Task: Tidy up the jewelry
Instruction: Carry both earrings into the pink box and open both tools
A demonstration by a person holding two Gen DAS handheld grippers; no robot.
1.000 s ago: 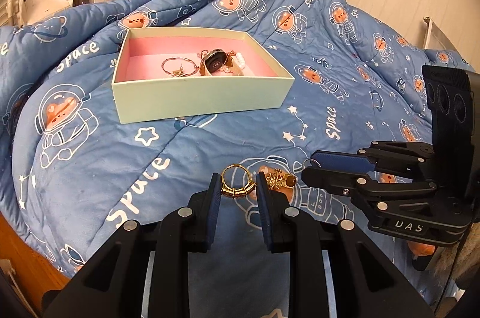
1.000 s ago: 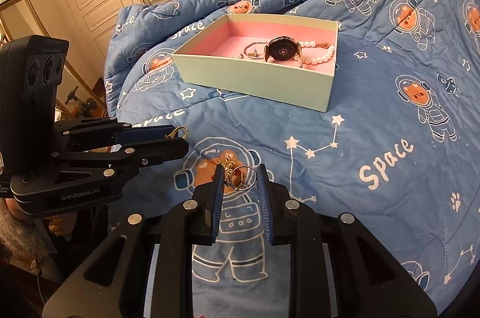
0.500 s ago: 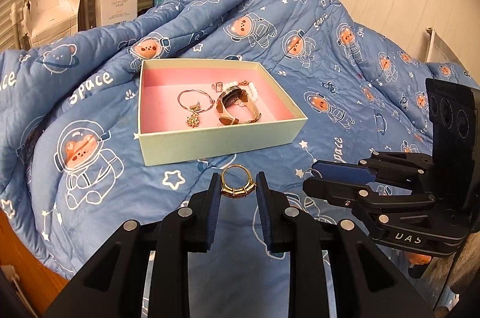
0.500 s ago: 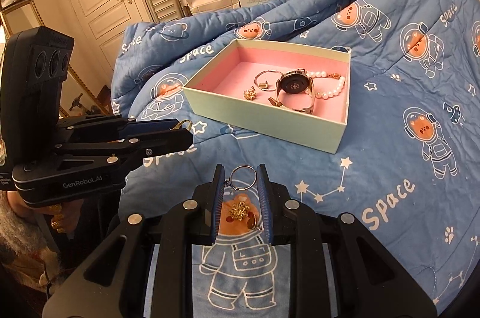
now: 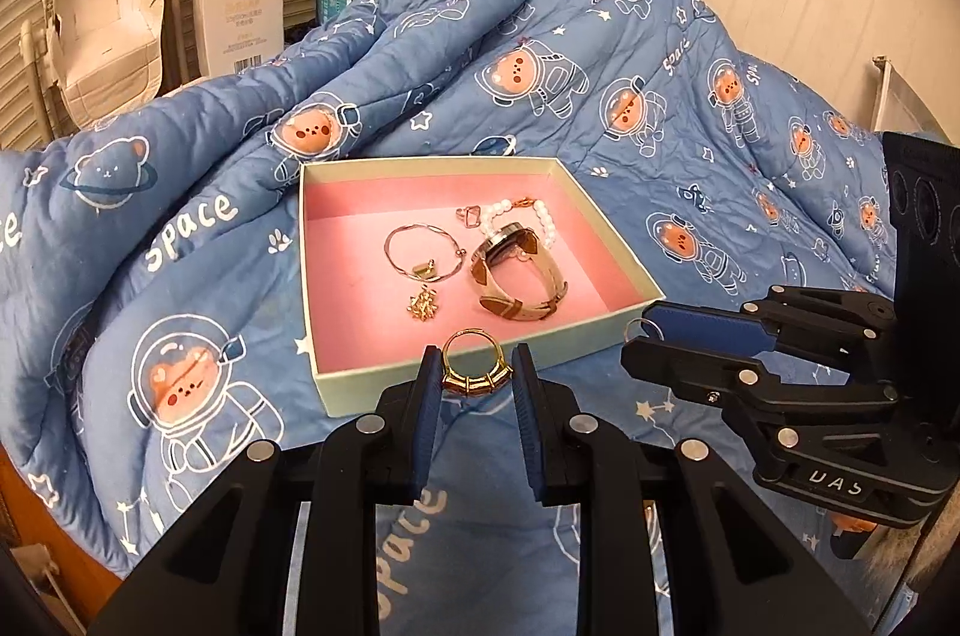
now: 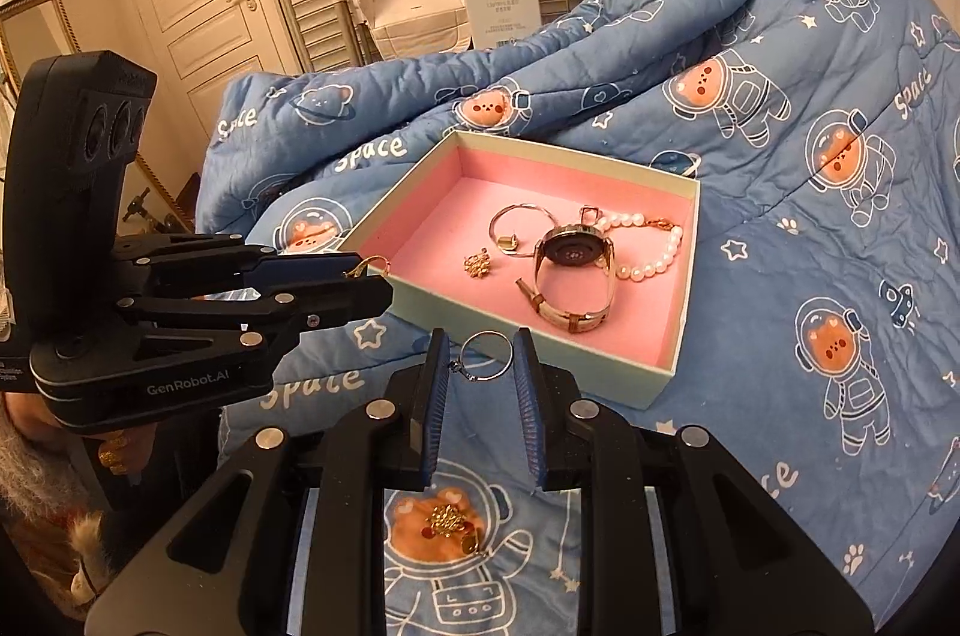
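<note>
Carrying two pieces toward the box: blue space-print quilt (image 5: 600, 108) fills both frames, bed surface. Pink-lined box (image 5: 420, 399) sits mid-frame, holding a watch (image 5: 516, 276), pearl bracelet (image 6: 651, 246), thin bangle (image 5: 420, 252) and small gold charm (image 5: 424, 306). Left gripper (image 5: 474, 381) is clamped on a gold ring (image 5: 474, 366), just before the box's near wall. Right gripper (image 6: 480, 372) pinches a silver keyring loop (image 6: 487, 353), its gold charms (image 6: 450, 522) dangling below. Next, probably: move over the wall, release inside.
</note>
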